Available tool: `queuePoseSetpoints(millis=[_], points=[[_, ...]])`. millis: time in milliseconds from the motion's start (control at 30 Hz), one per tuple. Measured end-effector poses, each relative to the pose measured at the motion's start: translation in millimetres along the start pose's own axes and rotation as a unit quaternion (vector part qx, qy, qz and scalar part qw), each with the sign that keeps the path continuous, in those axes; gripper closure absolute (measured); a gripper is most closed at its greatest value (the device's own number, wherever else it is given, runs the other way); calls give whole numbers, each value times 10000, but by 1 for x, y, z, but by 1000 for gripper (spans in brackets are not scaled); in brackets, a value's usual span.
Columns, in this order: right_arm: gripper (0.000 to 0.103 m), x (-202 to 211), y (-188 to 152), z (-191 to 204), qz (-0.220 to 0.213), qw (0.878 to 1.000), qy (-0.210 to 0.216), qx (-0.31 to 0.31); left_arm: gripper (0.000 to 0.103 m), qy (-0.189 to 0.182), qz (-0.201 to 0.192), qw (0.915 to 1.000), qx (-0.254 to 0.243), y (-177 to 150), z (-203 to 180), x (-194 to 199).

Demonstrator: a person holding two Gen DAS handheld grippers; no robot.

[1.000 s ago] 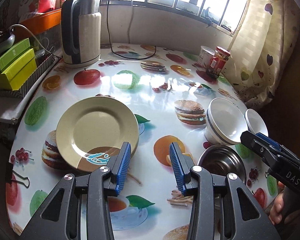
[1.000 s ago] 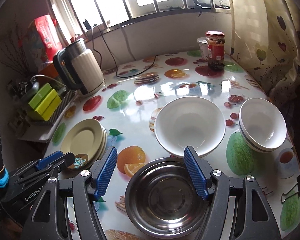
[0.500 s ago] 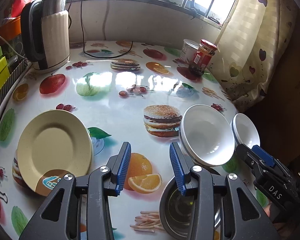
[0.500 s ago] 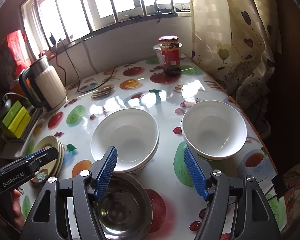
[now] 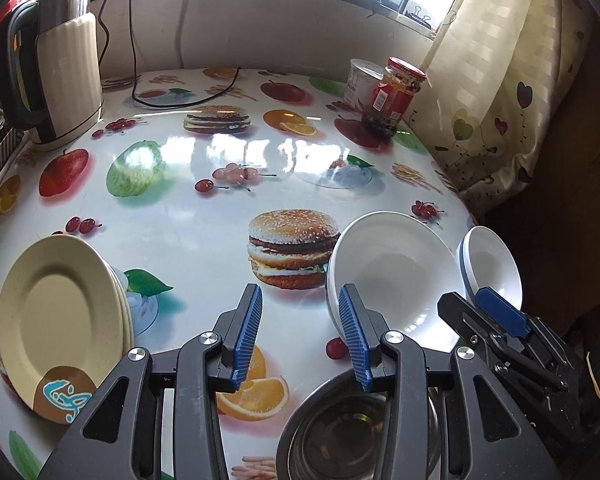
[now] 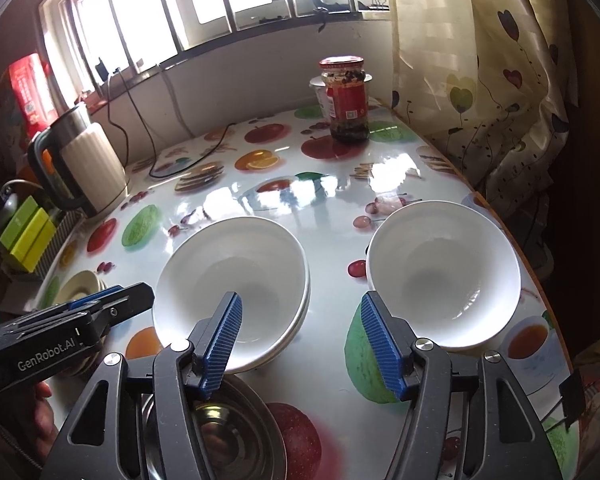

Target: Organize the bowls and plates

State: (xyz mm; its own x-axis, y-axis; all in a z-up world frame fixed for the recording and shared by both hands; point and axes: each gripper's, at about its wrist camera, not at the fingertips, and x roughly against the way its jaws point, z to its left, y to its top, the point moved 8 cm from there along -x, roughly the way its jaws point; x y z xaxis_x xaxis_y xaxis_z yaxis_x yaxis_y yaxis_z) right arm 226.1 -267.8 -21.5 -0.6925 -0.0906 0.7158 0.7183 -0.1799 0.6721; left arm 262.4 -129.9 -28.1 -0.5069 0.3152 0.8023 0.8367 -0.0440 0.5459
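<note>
Two black hand-held tools with blue ribbed pads hover over a glossy fruit-and-burger-print counter (image 5: pixel 204 216), both empty. The left tool (image 5: pixel 300 336) stands part-open above a round stainless-steel bowl (image 5: pixel 340 440) at the near edge; the right tool (image 6: pixel 300 344), its jaws closing with nothing between them, points between a stack of wide white ceramic bowls (image 6: pixel 232 280) and a second white bowl stack (image 6: pixel 444 272), likely lining up on one rim. A pile of cream-yellow round plates (image 5: pixel 60 320) sits apart at the left, apparently already grouped. A cream electric kettle (image 5: pixel 60 76) and a red-lidded glass jar (image 6: pixel 346 100) stand near the window wall.
</note>
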Motion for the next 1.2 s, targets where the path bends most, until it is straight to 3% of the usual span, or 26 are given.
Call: queuePoseSetpoints(millis=[433, 733, 1200], points=[[64, -17, 2, -1, 114, 9999, 67, -1, 62, 122, 52, 9997, -209, 1, -9, -16], [74, -22, 3, -3, 144, 9999, 75, -31, 80, 82, 46, 9994, -330, 4, -14, -20], [89, -23, 4, 1, 86, 9999, 72, 73, 92, 0, 123, 9989, -460, 3, -21, -27]])
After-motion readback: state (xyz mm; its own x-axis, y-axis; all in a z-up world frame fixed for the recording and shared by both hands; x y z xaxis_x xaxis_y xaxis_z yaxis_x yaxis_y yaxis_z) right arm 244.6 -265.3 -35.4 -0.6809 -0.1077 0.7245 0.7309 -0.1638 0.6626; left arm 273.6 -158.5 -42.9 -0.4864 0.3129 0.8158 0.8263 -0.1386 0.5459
